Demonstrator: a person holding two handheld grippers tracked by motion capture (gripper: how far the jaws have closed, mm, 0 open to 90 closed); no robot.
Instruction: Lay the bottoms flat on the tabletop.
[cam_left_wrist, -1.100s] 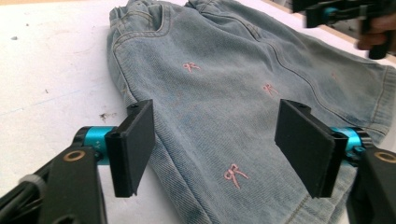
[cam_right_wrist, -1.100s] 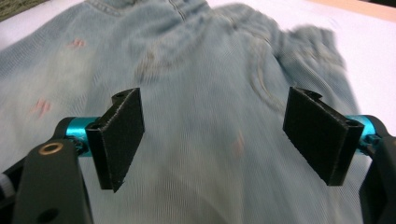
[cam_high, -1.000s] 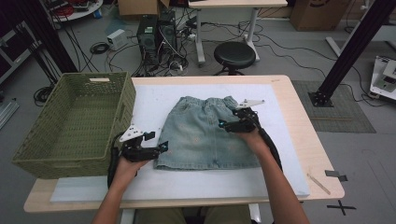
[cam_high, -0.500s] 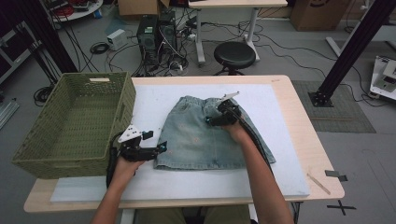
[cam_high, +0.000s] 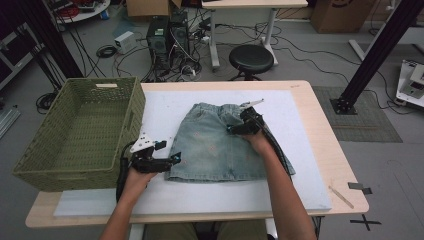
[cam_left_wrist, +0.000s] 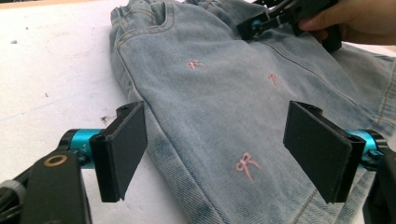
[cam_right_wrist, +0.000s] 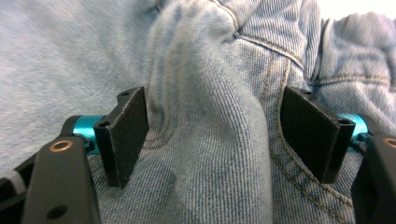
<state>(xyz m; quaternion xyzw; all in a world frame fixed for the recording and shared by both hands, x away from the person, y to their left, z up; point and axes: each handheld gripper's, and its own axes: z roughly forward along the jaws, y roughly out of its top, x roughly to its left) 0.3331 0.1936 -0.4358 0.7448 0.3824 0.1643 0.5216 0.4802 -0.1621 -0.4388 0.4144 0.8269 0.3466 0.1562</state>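
Right gripper (cam_high: 239, 126) slid waistward; its view shows skirt (cam_high: 220, 145) fold between jaws.

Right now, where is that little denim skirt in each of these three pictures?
High view: the denim skirt lies flat mid-table on the white mat.
Left gripper view: it spreads across the centre and right, running between the open jaws.
Right gripper view: a raised fold of it stands between the open jaws.
Shared landmark: the skirt's waistband, next to the right gripper.
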